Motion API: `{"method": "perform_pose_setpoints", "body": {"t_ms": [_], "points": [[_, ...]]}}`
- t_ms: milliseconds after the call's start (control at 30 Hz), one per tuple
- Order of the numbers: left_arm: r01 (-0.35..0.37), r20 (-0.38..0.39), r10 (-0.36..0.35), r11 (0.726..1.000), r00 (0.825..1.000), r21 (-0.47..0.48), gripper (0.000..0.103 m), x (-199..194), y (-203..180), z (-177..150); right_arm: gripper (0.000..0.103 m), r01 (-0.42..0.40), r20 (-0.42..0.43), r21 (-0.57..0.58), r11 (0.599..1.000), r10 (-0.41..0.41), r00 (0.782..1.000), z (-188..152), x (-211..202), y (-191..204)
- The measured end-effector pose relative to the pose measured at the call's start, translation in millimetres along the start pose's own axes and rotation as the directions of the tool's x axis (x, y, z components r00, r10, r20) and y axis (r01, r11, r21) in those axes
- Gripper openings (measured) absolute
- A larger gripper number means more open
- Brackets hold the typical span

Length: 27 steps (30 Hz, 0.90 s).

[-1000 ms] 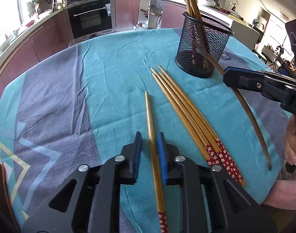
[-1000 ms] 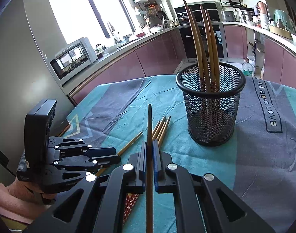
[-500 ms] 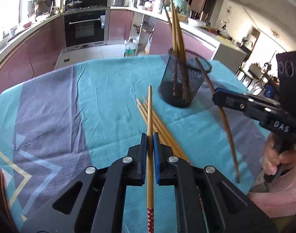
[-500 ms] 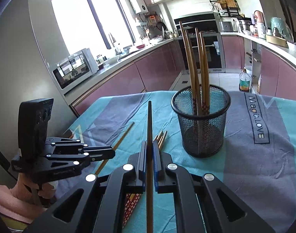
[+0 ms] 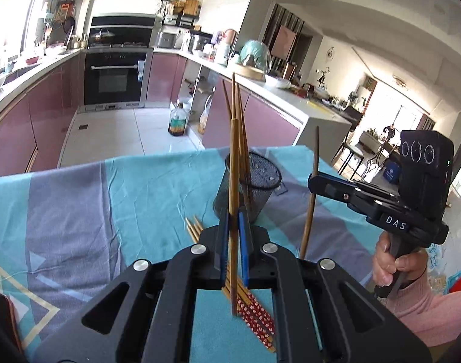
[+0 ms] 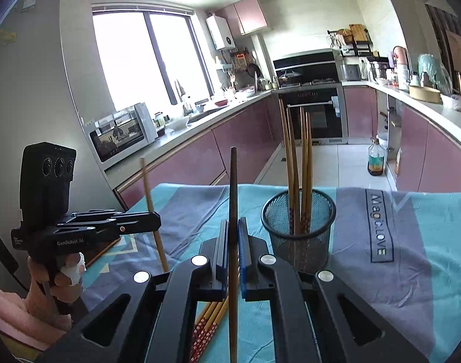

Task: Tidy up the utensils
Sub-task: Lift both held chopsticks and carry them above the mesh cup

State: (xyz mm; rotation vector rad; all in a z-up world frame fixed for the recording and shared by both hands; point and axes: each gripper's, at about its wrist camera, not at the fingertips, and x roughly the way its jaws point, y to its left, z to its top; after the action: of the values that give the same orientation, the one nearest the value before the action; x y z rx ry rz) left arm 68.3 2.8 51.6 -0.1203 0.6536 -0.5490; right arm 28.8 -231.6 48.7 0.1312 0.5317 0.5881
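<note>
Nearest the mesh holder's (image 6: pixel 298 227) front, the left gripper (image 5: pixel 234 248) is clamped on a light bamboo chopstick (image 5: pixel 234 181) and the right gripper (image 6: pixel 234 251) on a darker chopstick (image 6: pixel 233 199), each pinched low on its shaft, tip up. Thin, stiff, smooth sticks like these will likely swivel between the pads, so a mid-shaft grip looks steadier. Loose chopsticks (image 6: pixel 210 320) lie on the cloth before the holder, largely hidden by the grippers; 4 more (image 6: pixel 300 163) stand inside it, bases blurred by mesh.
</note>
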Motion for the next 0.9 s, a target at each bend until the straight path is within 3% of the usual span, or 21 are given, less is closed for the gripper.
{"method": "perform_pose_setpoints", "body": {"t_ms": [333,900], "points": [[0.026,0.087,-0.024,1.000,0.996,-0.014,0.007,-8.7,-4.6,37.4,0.005,0.035,0.082,-0.052,0.998,-0.031,0.996,34.8,-13.2,2.1],[0.051,0.212,-0.061,0.997,0.975,0.055,0.007,-11.9,-34.3,112.7,0.005,0.113,0.213,-0.096,0.989,-0.091,0.973,94.1,-31.9,-12.6]]}}
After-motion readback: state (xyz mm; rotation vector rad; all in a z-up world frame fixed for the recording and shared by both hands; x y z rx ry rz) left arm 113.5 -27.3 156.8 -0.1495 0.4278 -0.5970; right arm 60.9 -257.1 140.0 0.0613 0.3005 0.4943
